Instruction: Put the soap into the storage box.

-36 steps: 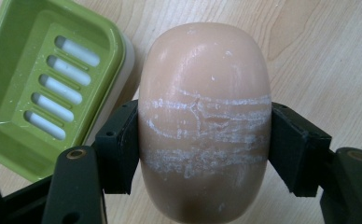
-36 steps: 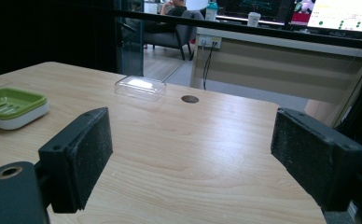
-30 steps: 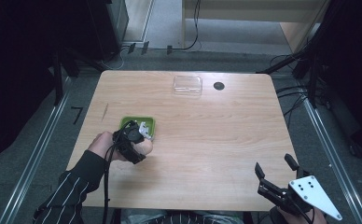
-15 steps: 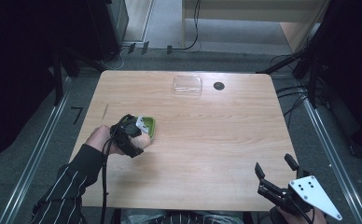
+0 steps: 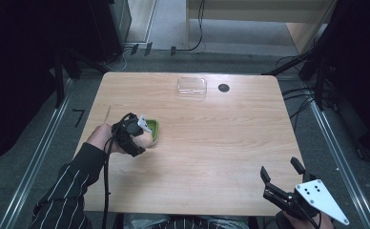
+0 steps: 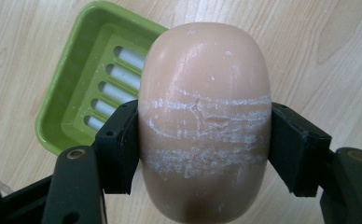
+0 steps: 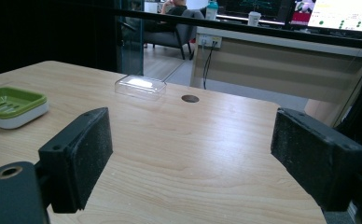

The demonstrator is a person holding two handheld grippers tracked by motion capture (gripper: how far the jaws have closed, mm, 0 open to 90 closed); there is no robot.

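Note:
My left gripper is shut on a peach-coloured bar of soap, its pads pressing on the two long sides. White scuff lines cross the middle of the bar. Below and to its left lies an empty green soap dish with a slotted floor. In the high view the left gripper hangs over the left half of the table, with the soap at the dish's near left edge. My right gripper stands open over the near right corner; nothing lies between its jaws. The dish sits far to its left.
A clear plastic lid lies near the far edge of the wooden table, beside a round black cable hole. Dark stands and cables surround the table on the floor.
The left hand with the soap has shifted a little left and away from the person, uncovering the dish's right side. The right gripper has kept still.

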